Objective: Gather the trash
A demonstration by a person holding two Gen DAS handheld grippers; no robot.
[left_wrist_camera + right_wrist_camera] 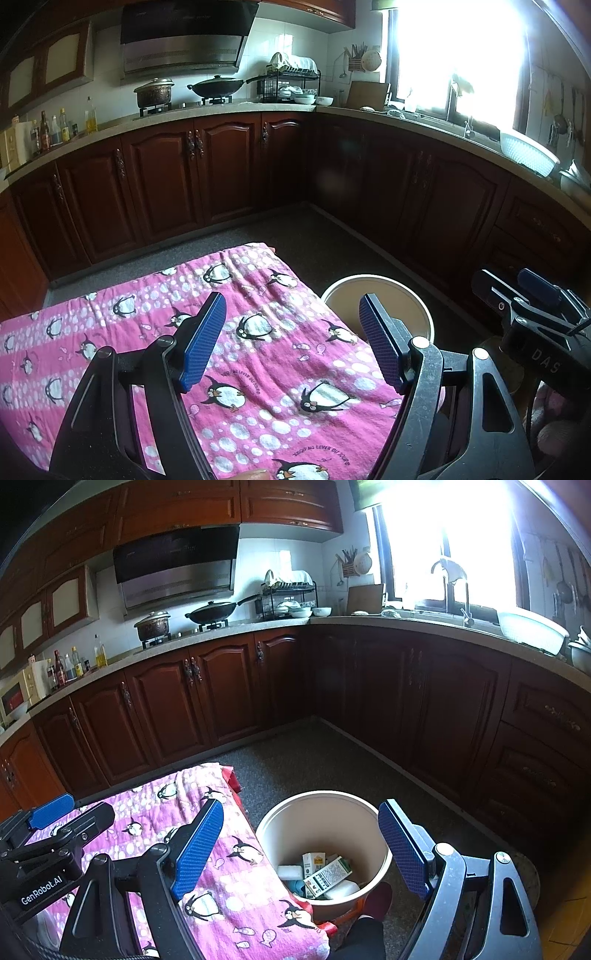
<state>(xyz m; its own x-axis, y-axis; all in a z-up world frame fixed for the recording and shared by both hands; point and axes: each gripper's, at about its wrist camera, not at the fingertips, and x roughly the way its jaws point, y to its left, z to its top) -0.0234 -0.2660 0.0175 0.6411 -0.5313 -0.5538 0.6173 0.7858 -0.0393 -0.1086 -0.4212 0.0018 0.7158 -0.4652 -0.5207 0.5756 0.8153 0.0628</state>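
Note:
A beige trash bin (pixel 325 823) stands on the floor right of the table; it also shows in the left wrist view (pixel 388 299). Inside lie several cartons and boxes (pixel 325 877). The table is covered by a pink penguin cloth (pixel 258 354) with no trash visible on it. My left gripper (pixel 291 343) is open and empty above the cloth. My right gripper (pixel 301 853) is open and empty above the bin's rim. The right gripper shows at the right edge of the left wrist view (pixel 524 295), and the left gripper at the left edge of the right wrist view (pixel 55 823).
Dark wooden cabinets (pixel 221 686) run along the far wall and the right side under a stone counter with pots, bottles and a dish rack. Grey floor (pixel 314 760) lies between table and cabinets. A red stool edge (pixel 343 917) shows under the bin.

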